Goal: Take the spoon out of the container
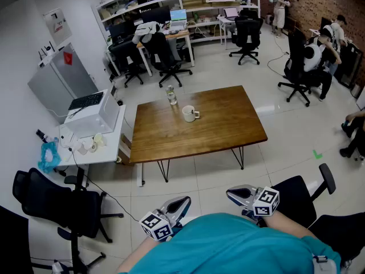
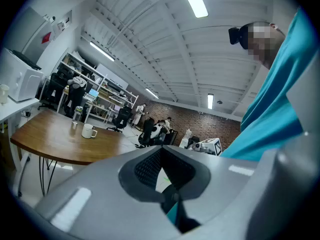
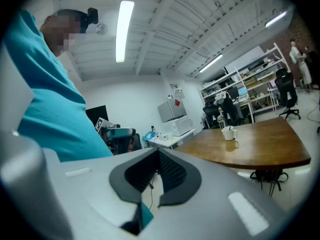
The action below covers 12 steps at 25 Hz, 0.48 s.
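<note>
A white mug (image 1: 189,113) stands near the far middle of the brown wooden table (image 1: 222,127). It also shows small in the left gripper view (image 2: 89,131) and the right gripper view (image 3: 229,133), where a thin dark handle (image 3: 230,128), seemingly the spoon, rises over its rim. Both grippers are held low against the person's teal shirt, well short of the table. My left gripper (image 1: 181,204) (image 2: 162,166) is shut and empty. My right gripper (image 1: 231,194) (image 3: 157,156) is shut too, with nothing in it.
A glass jar (image 1: 171,95) stands just behind the mug. A black chair (image 1: 65,210) is at my left and another (image 1: 299,198) at my right. A white side table (image 1: 94,147) holds a printer. Desks, shelves and seated people (image 1: 319,53) fill the back.
</note>
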### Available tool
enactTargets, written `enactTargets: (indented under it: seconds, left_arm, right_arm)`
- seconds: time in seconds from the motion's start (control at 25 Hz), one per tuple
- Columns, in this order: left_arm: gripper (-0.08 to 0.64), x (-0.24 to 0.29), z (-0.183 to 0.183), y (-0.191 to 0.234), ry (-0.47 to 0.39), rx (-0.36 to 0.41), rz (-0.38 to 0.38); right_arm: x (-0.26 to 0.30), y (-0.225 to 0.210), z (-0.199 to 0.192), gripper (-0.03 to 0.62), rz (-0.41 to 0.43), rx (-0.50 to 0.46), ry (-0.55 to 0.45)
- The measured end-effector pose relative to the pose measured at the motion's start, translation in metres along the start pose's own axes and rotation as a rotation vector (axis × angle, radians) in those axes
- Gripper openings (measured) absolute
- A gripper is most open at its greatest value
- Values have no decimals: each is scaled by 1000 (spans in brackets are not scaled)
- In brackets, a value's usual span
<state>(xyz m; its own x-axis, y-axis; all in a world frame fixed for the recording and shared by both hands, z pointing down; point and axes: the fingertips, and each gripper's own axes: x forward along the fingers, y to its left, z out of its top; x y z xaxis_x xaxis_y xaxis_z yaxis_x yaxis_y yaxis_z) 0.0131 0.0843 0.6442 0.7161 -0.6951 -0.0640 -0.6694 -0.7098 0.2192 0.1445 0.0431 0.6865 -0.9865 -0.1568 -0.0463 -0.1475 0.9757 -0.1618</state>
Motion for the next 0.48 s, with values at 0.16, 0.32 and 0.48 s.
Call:
enactTargets:
  seconds: [0.16, 0.32, 0.48]
  left_arm:
    - [2, 32, -6, -14, 13, 17, -8]
    - [2, 59, -15, -25, 25, -1, 2]
    - [2, 67, -16, -6, 23, -5, 23]
  right_arm:
    - [-28, -17, 1, 2, 2, 5, 6]
    - [-51, -37, -2, 2, 9, 26, -3]
    - [-46, -60, -8, 2, 10, 59, -7]
